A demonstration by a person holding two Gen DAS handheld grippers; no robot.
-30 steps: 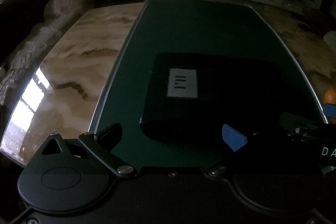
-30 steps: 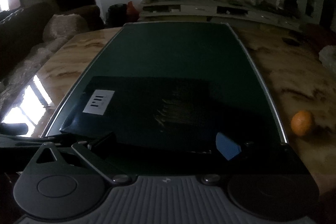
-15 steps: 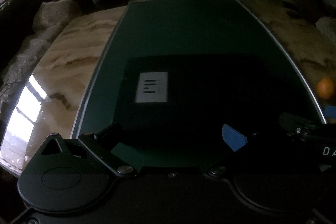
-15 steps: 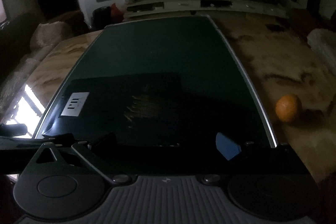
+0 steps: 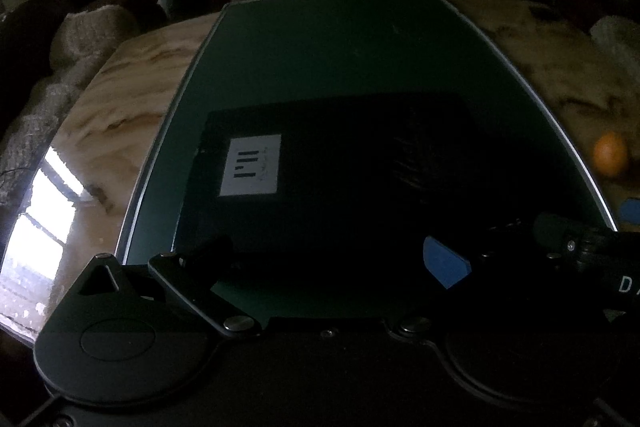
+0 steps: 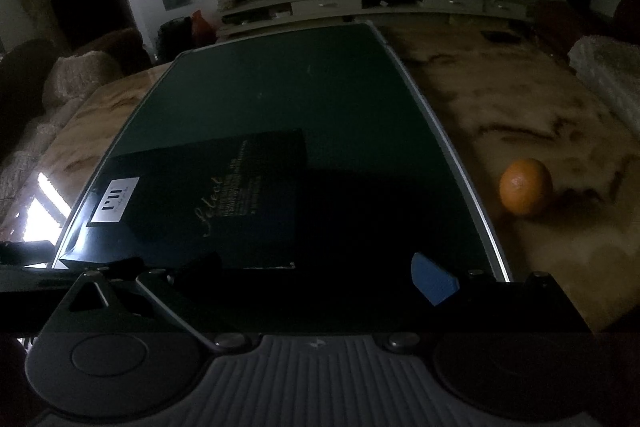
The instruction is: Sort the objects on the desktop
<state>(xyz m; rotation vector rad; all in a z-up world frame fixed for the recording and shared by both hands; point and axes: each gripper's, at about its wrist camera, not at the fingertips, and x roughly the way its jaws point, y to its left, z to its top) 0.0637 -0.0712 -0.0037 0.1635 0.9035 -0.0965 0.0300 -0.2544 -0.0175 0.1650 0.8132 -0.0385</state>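
Observation:
A flat black box [image 5: 340, 167] with a white label [image 5: 251, 165] lies on a dark green mat [image 5: 340, 43]. It also shows in the right wrist view [image 6: 212, 203], with gold lettering on top. An orange [image 6: 526, 187] sits on the marble table right of the mat; it shows blurred in the left wrist view [image 5: 609, 155]. My left gripper [image 5: 328, 259] is open, just short of the box's near edge. My right gripper [image 6: 312, 273] is open at the box's near right corner. Neither holds anything.
The marble table [image 6: 520, 107] extends either side of the mat. A white wrapped bundle [image 6: 608, 71] lies at the far right. A sofa with bubble wrap [image 5: 60, 67] stands left of the table. A low shelf unit [image 6: 360, 3] runs behind.
Both views have shifted left, so the box and orange sit further right. The orange looks closer in the right wrist view. Both grippers stay open.

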